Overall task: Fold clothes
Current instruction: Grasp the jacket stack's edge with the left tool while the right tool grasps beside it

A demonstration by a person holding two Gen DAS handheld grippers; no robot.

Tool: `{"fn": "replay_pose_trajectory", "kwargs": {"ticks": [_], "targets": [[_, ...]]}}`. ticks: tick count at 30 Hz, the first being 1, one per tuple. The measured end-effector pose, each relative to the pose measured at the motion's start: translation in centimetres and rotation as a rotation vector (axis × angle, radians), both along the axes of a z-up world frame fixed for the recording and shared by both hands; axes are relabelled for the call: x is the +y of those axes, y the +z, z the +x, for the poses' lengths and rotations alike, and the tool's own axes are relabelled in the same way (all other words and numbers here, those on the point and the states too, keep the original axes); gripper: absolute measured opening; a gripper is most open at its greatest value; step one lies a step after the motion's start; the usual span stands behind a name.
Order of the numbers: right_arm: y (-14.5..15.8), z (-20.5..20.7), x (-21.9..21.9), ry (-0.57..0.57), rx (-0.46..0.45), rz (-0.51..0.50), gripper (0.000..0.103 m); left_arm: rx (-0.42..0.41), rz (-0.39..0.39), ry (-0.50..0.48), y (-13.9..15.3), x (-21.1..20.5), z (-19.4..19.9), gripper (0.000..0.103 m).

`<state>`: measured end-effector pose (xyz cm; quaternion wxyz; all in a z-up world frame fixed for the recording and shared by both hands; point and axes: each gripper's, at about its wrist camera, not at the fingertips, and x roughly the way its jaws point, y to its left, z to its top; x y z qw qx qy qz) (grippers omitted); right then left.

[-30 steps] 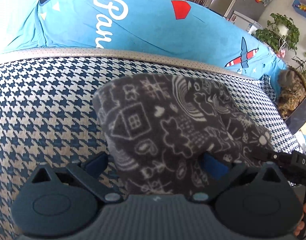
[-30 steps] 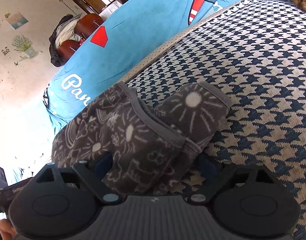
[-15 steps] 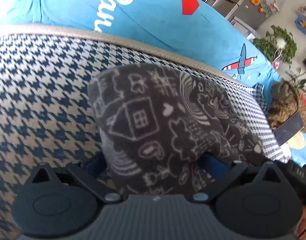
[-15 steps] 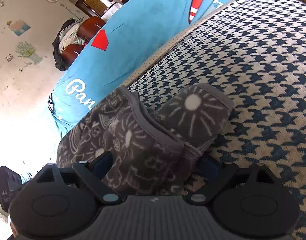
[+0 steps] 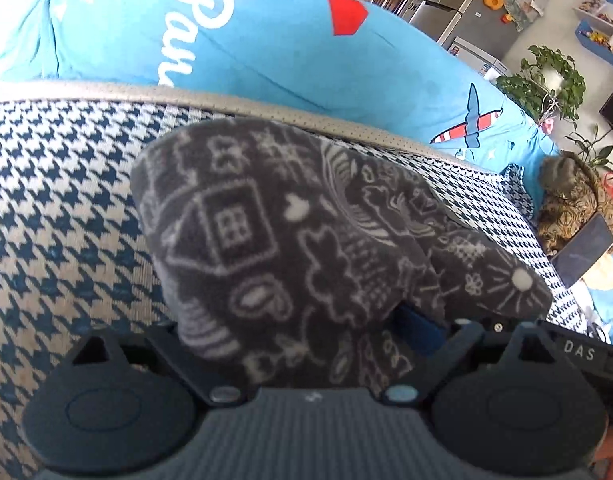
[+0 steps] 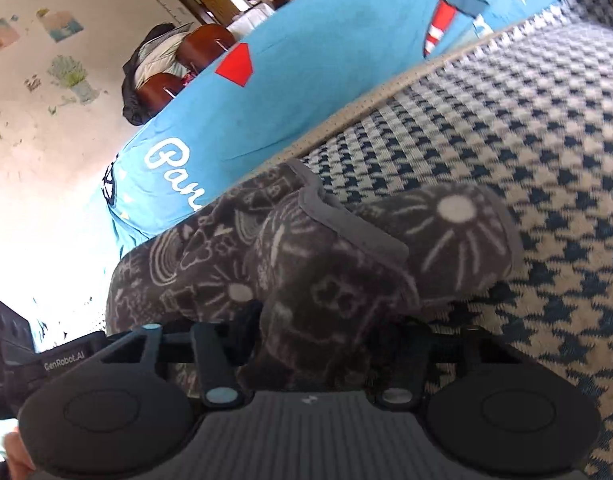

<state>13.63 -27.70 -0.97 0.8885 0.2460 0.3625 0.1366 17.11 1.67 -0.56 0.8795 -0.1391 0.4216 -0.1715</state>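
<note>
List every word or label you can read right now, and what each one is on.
"Pan", cut off by the cushion edge: white script on the blue sofa cover.
"DAS": right gripper body, seen from the left wrist.
"GenRobot.AI": left gripper body, seen from the right wrist.
Fridge stickers: too small to read.

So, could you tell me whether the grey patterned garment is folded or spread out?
Folded: the grey garment lies bunched, its hem doubled over another layer.
</note>
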Motion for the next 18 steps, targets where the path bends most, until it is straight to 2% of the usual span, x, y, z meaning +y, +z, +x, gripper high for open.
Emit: {"fn": "replay_pose_trajectory", "kwargs": {"ticks": [5,11,18], "targets": [[1.2,-0.4,0.7,0.016,-0.055,-0.041,0.04,-0.063,0.038,0.004,1.6,-0.4,-1.1,0.071],[3.0,-1.0,2.1,0.048,-0.135,-0.069,0.039,-0.149,0.107,0.037,4.0,0.0,-2.8,0.07],[4.6,-1.9,4.9,0.076,-0.189,-0.116,0.039,-0.175,0.156,0.087,6.1,1.7,-4.6,0.07]]}}
